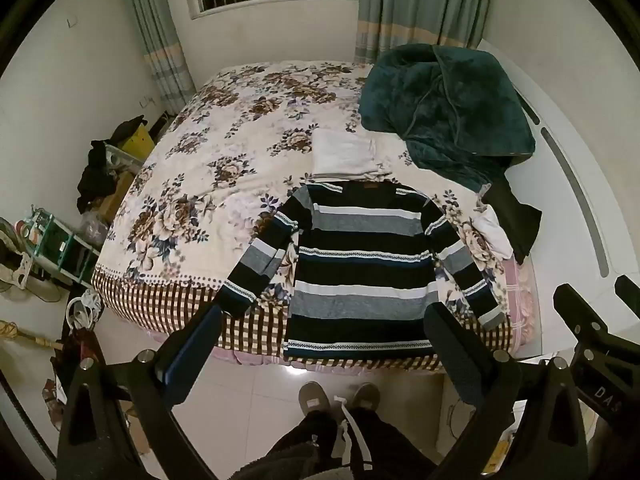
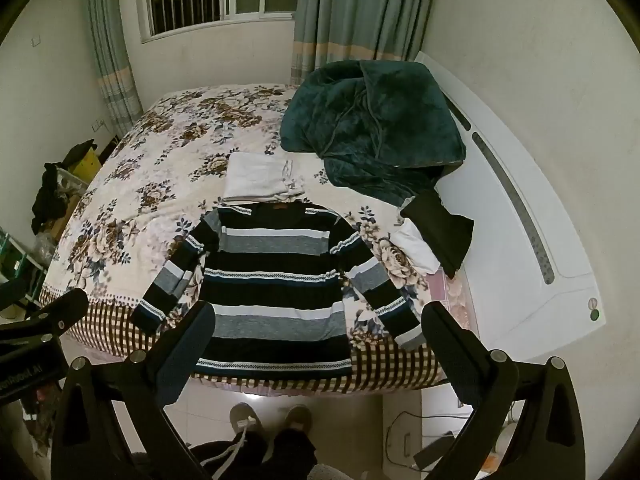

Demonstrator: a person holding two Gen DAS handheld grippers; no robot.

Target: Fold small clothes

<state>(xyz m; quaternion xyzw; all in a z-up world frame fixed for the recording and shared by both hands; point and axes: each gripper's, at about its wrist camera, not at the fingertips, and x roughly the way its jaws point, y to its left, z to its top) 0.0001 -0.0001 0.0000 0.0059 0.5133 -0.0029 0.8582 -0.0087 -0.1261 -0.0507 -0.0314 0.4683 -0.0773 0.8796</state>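
A striped sweater [image 1: 360, 268] in black, grey, white and blue lies flat on the near edge of the bed, both sleeves spread down and out; it also shows in the right wrist view [image 2: 276, 292]. My left gripper [image 1: 324, 320] is open and empty, held high above the sweater's hem. My right gripper [image 2: 318, 318] is open and empty, also held above the hem. A folded white garment [image 1: 346, 156] lies just beyond the collar, and shows in the right wrist view too [image 2: 260, 178].
A teal plush blanket [image 1: 444, 108] is heaped at the bed's far right. A black garment [image 1: 512, 216] and white cloth [image 1: 494, 234] lie right of the sweater. The floral bedspread [image 1: 224, 152] covers the bed. Clutter and shelves [image 1: 60, 240] stand on the left. My feet [image 1: 340, 396] are on the tiled floor.
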